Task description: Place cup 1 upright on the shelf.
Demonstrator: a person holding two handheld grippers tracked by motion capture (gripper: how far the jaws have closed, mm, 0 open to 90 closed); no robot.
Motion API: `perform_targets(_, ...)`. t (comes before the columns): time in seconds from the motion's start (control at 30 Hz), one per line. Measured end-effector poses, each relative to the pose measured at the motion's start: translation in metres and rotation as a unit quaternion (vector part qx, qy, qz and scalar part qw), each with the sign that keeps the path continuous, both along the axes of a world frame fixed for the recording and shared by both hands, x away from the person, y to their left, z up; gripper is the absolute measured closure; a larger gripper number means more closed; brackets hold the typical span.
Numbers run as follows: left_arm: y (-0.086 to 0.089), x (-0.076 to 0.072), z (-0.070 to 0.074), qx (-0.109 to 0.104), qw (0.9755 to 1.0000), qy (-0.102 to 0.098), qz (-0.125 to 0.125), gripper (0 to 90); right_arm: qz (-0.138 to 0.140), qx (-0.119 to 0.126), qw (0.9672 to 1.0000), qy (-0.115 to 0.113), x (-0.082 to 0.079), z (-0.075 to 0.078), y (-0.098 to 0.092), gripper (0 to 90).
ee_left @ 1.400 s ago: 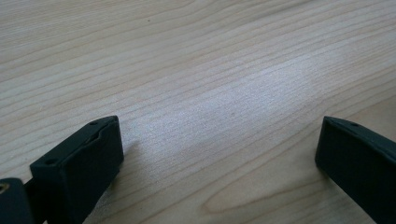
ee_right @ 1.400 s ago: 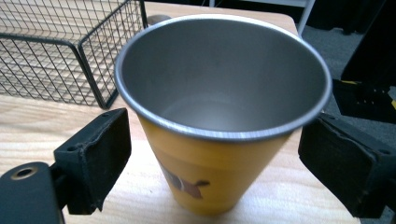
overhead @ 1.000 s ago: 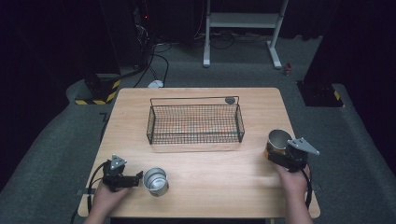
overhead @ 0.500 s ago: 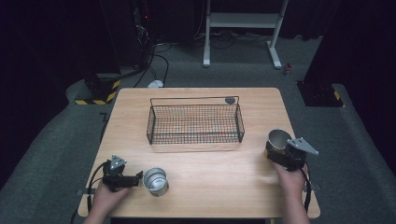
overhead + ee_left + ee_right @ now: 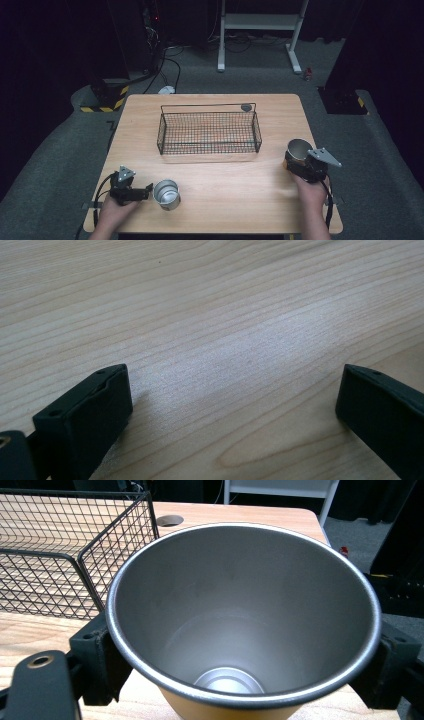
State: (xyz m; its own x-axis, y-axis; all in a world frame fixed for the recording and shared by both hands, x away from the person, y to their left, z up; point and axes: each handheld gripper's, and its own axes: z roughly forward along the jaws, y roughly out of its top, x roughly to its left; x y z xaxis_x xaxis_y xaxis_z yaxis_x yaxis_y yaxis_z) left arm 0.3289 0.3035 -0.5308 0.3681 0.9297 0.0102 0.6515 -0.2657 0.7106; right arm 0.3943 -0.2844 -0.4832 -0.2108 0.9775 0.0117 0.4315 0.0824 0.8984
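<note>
Steel cup [image 5: 240,625] gripped between the right gripper's [image 5: 306,167] fingers [image 5: 97,662], pinched at both flanks just under the rim, mouth facing up and tilted toward the camera, empty inside, shiny base plain to see. In the high view, same cup [image 5: 298,151] at the right side of the table [image 5: 230,200], whether lifted or resting on the wood impossible to tell.

Second cup [image 5: 166,193] standing upright near the front left of the table, mouth up, just right of the left gripper [image 5: 145,191]. Left fingers [image 5: 85,420] spread wide over bare wood, holding nothing. Cup just beyond the fingertips, on the side they face, close but apparently not touching. Long axis vertical, so probably a level sideways close on the wall.

Wire basket [image 5: 209,131] in the middle of the table, long axis running left to right, empty as far as the mesh shows. From the right gripper view, basket corner [image 5: 75,555] up and to the left of the held cup, near but apart. Right hand [image 5: 311,192] nearer the basket's right end; left hand [image 5: 116,209] farther back, diagonally in front of its left end.

The count: two cups, one basket, two grippers. One cup in grip, one free. A likely next move: held cup leftward and forward over the basket's right wall.
</note>
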Motion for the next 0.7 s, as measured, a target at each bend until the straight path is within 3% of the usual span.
perform_targets(0.7,0.000,0.000,0.000,0.000,1.0000,0.000,0.000,1.9,0.002,-0.012,0.9998,-0.018,-0.018,0.008,0.013,13.8)
